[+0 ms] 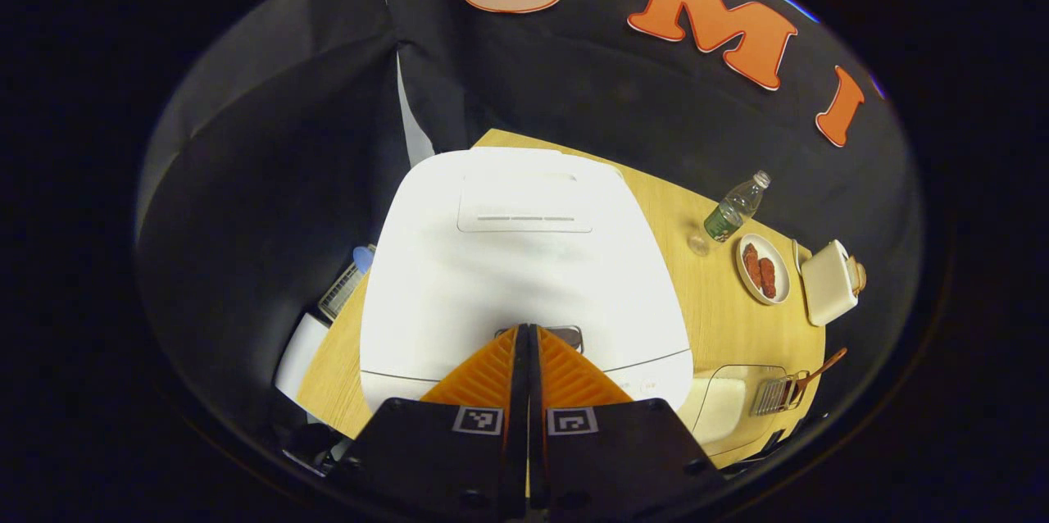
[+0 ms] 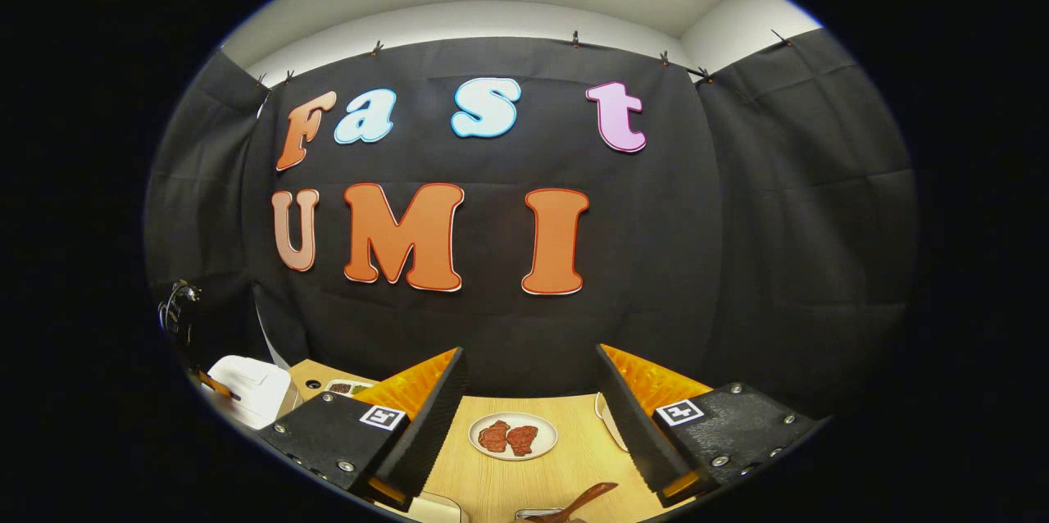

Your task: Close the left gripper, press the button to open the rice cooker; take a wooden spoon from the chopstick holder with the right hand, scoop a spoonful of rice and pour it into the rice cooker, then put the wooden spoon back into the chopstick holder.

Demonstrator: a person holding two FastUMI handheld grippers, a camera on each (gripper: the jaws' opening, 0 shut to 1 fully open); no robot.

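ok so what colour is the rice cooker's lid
White, plain with no pattern. The rice cooker shows best in the left gripper view, lid down.

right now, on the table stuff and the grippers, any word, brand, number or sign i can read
No text here can be quoted.
water bottle: it has a label, too small and blurred to read.
rice cooker: faint marks on its front edge, too small to read.
left gripper: square black-and-white marker patterns, no words.
right gripper: the same kind of marker patterns, no words.
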